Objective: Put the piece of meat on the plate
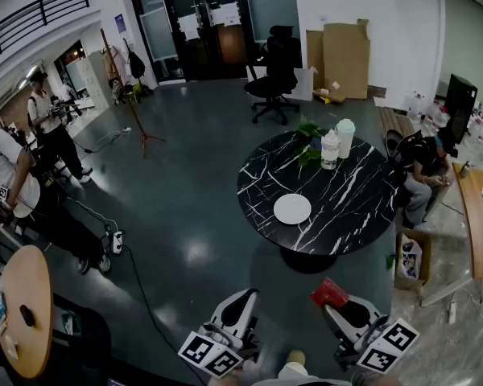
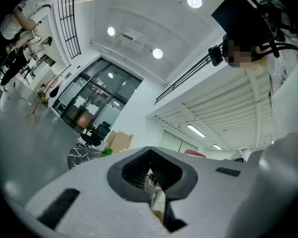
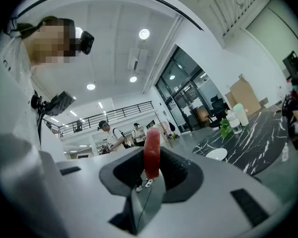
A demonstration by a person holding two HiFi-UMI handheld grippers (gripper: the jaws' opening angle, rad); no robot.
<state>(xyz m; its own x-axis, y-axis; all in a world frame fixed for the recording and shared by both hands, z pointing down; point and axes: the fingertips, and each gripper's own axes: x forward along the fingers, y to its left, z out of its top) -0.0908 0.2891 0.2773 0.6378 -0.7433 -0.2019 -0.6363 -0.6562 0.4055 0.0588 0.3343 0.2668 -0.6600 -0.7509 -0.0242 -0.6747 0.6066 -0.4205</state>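
The piece of meat (image 1: 328, 291) is a red slab that stands upright between the pads of my right gripper (image 1: 333, 297), which is shut on it. In the right gripper view the meat (image 3: 151, 151) sticks up above the jaws. The white plate (image 1: 292, 209) lies bare on the near side of a round black marble table (image 1: 362, 207), well ahead of both grippers; the plate (image 3: 217, 154) also shows far off to the right. My left gripper (image 1: 241, 300) is low at the left, and its jaws (image 2: 151, 171) are together with nothing between them.
Two lidded cups (image 1: 338, 143) and a small plant (image 1: 309, 141) stand at the table's far edge. A person (image 1: 427, 171) sits to its right, by a cardboard box (image 1: 408, 257). An office chair (image 1: 275, 75) stands beyond. People, a power strip (image 1: 115, 240) and a wooden table (image 1: 24, 312) are at the left.
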